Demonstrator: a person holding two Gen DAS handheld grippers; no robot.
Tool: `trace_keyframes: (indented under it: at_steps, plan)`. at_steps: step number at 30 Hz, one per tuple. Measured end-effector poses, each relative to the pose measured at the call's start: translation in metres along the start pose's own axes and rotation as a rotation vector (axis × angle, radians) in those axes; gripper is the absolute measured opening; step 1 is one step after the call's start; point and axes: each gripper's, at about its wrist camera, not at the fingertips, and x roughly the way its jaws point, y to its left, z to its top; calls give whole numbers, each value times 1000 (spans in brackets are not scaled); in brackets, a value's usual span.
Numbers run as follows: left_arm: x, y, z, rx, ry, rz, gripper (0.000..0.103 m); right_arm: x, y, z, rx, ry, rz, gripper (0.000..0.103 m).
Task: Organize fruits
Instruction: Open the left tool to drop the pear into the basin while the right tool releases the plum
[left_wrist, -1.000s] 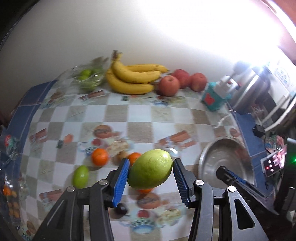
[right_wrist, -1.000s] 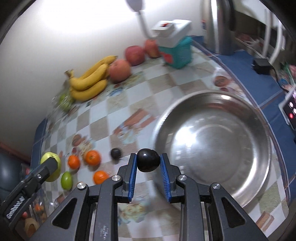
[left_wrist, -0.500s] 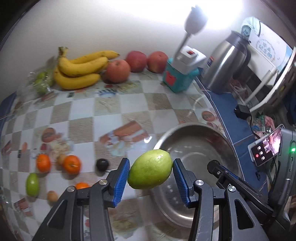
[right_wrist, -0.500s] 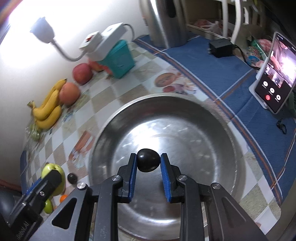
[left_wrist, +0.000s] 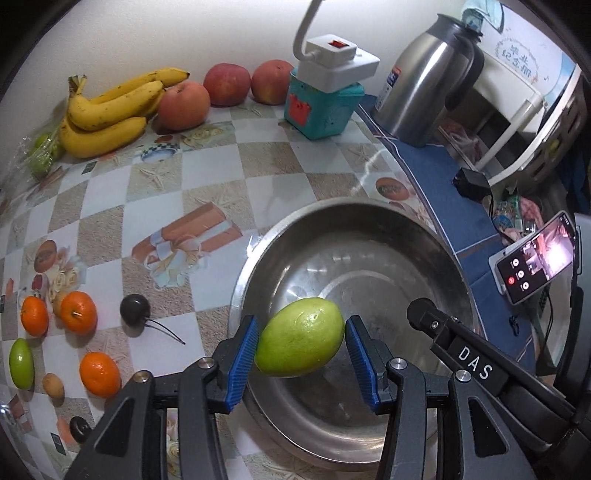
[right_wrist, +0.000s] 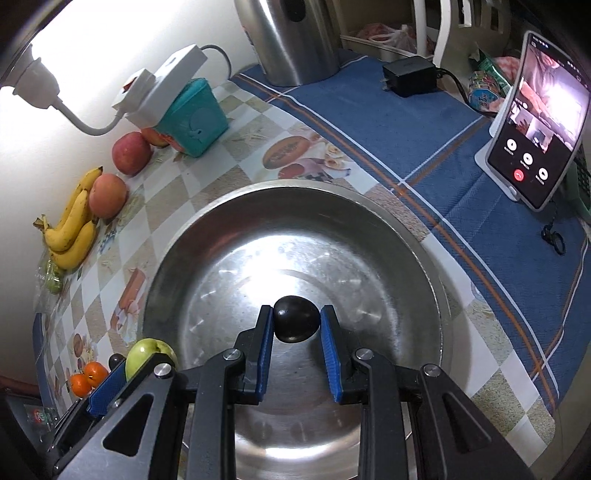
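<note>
My left gripper (left_wrist: 300, 349) is shut on a large green fruit (left_wrist: 299, 341) and holds it over the near left part of a steel bowl (left_wrist: 454, 266). My right gripper (right_wrist: 296, 328) is shut on a small dark plum (right_wrist: 296, 319) above the middle of the same bowl (right_wrist: 177, 258). The green fruit also shows in the right wrist view (right_wrist: 146, 354) at the bowl's left rim. Left on the table lie three oranges (left_wrist: 78, 312), another dark plum (left_wrist: 135, 309) and a small green fruit (left_wrist: 21, 363).
Bananas (left_wrist: 110, 107) and three apples (left_wrist: 183, 105) line the back wall. A teal box (left_wrist: 321, 110) with a white power strip, a steel kettle (left_wrist: 424, 74), a charger (right_wrist: 410, 75) and a phone on a stand (right_wrist: 532, 129) stand around the bowl.
Both grippers have moved further over the bowl with their fruits. The left one came right from the loose fruits; the right one now hangs closer above the bowl's middle.
</note>
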Motion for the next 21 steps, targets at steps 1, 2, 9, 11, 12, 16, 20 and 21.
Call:
trace_keyframes:
  at_steps: [1,2,9,11,12,16,20,21]
  plan:
    - [1,-1,-1,1,3,2,52,1,-1,0,2,3,-3,27]
    - [2,-1,-1,3,6,4,52,2,-3,-1,3,6,-8,27]
    - [10,-2,-4,2,25,3,52,7,-6,-2,6,26,-31,27]
    - [9,-2,-3,1,17,-1,52,7,-6,-2,4,26,-34,27]
    - [8,-1,-3,1,12,-4,52,7,-6,-2,3,26,-37,27]
    - [6,-2,-3,-1,8,-8,52,5,-7,-3,2,23,-43,27]
    - [4,-1,-2,-6,6,-8,53,4,-7,-2,3,19,-44,27]
    - [3,0,-1,-11,5,-6,53,3,-7,-2,4,20,-44,27]
